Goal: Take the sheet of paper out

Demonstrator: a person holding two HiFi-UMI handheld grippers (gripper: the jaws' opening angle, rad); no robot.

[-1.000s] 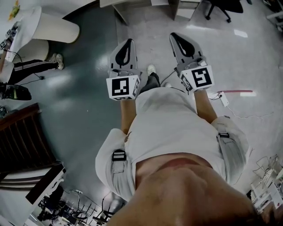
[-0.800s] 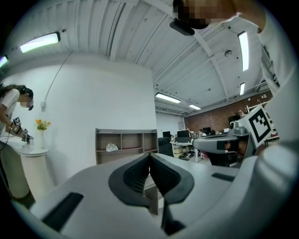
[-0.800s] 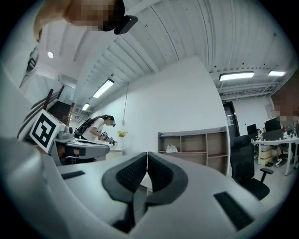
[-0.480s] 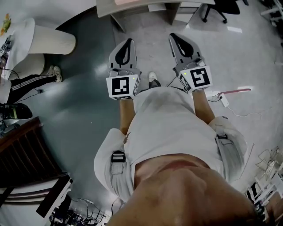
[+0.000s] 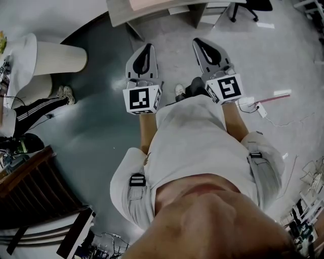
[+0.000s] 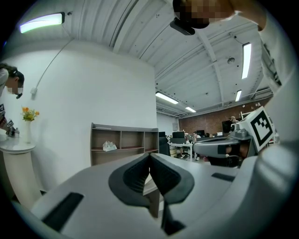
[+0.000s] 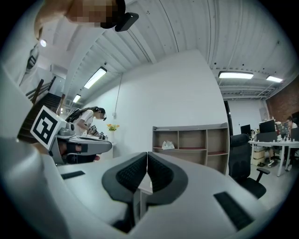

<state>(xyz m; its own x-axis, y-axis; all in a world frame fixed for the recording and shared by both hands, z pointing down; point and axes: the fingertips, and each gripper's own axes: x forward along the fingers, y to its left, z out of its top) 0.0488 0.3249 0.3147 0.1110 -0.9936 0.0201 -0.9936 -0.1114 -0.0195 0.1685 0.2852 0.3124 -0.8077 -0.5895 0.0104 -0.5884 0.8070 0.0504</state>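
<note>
Both clenched and empty, left gripper [image 5: 148, 49] and right gripper [image 5: 199, 43] should probably reach the desk [image 5: 147, 7] at 12 o'clock before opening.

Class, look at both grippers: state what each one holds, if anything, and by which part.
Nothing is held. The left gripper and the right gripper each have their jaws closed together with nothing between them.

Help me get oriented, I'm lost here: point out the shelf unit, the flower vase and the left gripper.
shelf unit [image 7: 191, 139]: right gripper view, middle upper compartment.
flower vase [image 6: 28, 131]: left gripper view, vase body.
left gripper [image 5: 147, 49]: head view, where its tips meet.
</note>
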